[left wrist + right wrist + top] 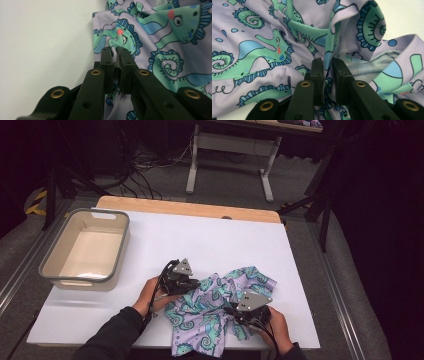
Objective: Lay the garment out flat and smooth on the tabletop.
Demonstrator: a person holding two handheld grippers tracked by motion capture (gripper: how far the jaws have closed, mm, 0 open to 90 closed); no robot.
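On white table [210,240] — L gripper [192,284] & R gripper [231,310] both clamped on seahorse-print cloth [210,315].

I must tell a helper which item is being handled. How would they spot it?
On the white table, right of the beige plastic tub, lies a crumpled lilac cloth near the front edge. Its green seahorse print sets it apart.
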